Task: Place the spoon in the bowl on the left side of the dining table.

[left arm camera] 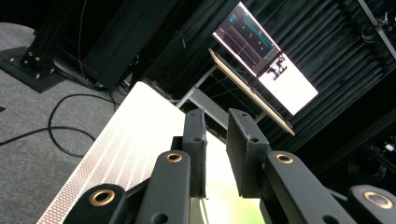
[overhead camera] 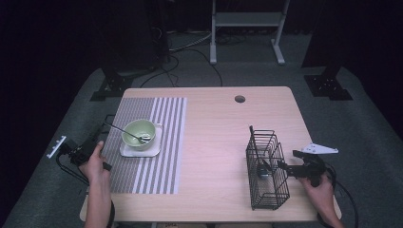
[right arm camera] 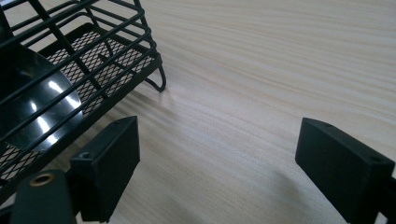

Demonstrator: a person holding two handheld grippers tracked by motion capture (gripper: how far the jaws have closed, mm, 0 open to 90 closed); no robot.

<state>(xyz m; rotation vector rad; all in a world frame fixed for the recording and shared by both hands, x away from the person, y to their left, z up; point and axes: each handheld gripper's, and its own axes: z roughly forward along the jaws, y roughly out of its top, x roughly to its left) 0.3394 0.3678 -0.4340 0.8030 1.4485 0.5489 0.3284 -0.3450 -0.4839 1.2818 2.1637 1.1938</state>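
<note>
A spoon (overhead camera: 134, 133) lies in the green bowl (overhead camera: 138, 134); a ladle (overhead camera: 260, 164) stands in the wire basket (overhead camera: 269, 190).

The wire basket (right arm camera: 70, 70) is cut off at the right gripper view's left edge; the dark utensil (overhead camera: 259, 161) inside is too small to identify.

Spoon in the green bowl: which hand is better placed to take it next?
Probably the left. The left gripper sits at the placemat's edge beside the spoon's handle, its jaws slightly apart with nothing between them. The right gripper is across the table, open beside the wire basket.
</note>
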